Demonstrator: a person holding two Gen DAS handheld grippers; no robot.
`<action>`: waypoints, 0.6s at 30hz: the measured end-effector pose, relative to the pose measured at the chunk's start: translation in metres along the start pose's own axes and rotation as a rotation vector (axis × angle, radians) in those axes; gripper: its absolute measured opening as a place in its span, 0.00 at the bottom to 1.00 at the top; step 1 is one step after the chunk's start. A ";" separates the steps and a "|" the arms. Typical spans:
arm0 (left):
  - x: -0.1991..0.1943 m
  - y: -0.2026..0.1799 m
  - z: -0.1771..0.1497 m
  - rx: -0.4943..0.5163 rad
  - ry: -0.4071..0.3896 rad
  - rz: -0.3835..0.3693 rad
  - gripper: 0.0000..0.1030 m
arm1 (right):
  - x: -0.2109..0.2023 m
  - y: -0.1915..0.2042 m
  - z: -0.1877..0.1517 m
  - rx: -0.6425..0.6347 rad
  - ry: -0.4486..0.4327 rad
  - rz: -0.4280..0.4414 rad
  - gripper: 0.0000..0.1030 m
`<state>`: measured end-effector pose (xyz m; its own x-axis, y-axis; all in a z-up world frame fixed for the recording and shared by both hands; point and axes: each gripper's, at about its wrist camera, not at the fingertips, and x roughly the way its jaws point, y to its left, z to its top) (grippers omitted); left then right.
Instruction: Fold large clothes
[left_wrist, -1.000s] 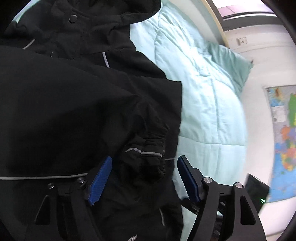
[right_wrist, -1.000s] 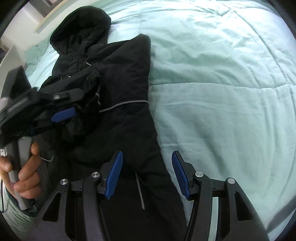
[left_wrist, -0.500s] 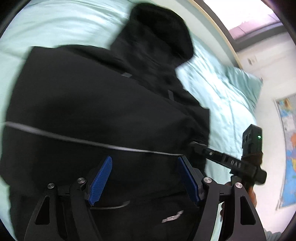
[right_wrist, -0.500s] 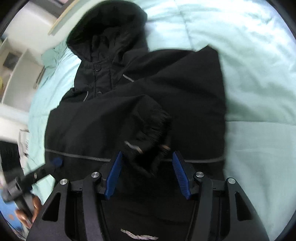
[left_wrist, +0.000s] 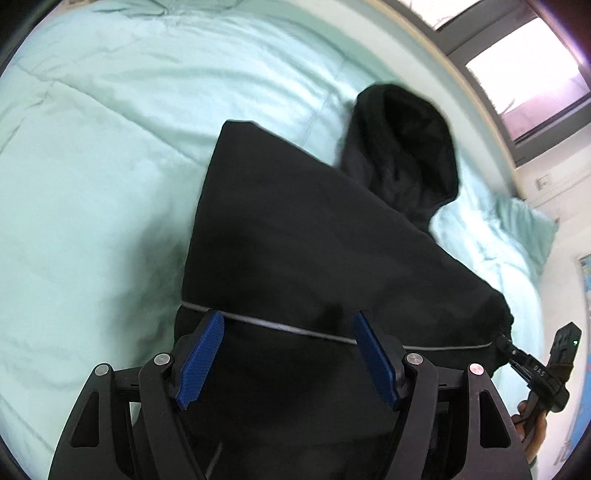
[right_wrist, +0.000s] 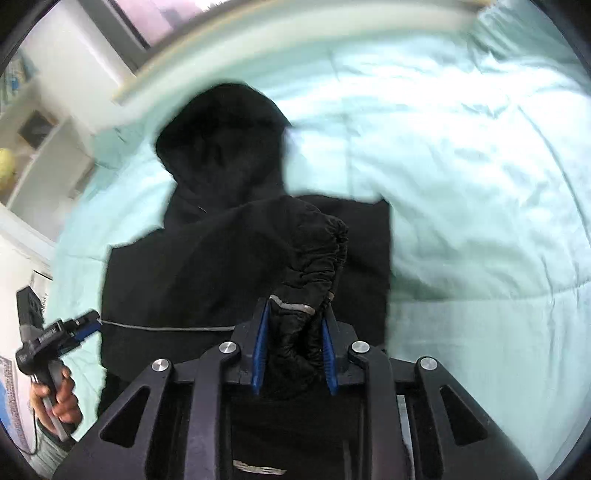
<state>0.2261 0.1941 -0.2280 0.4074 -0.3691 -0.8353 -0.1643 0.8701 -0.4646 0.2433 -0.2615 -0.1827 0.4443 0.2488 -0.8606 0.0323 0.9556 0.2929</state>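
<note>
1. Black hooded jacket (left_wrist: 314, 240) lies on the bed (left_wrist: 92, 129), hood (right_wrist: 221, 140) toward the window.
2. My right gripper (right_wrist: 293, 354) is clamped on the elastic sleeve cuff (right_wrist: 314, 266).
3. My left gripper (left_wrist: 288, 354) hangs over the hem, jaws wide apart, holding nothing.
4. Jacket looks soft, bulky, probably slippery shell fabric; a thick seam or cuff seems the safest place to pinch.
5. Next fold likely needs the hem corner gripped.
</note>
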 end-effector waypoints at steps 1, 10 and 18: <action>0.012 0.001 0.000 0.010 0.008 0.022 0.72 | 0.023 -0.011 -0.005 0.024 0.043 -0.022 0.27; 0.032 -0.003 -0.002 0.119 0.044 0.160 0.72 | 0.094 -0.034 -0.028 0.075 0.173 -0.030 0.28; -0.024 -0.040 0.016 0.191 -0.077 0.080 0.72 | 0.018 0.018 0.001 -0.102 0.036 -0.082 0.63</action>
<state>0.2375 0.1736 -0.1844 0.4686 -0.2763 -0.8390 -0.0288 0.9445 -0.3272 0.2528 -0.2397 -0.1921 0.4116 0.1731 -0.8948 -0.0252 0.9836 0.1787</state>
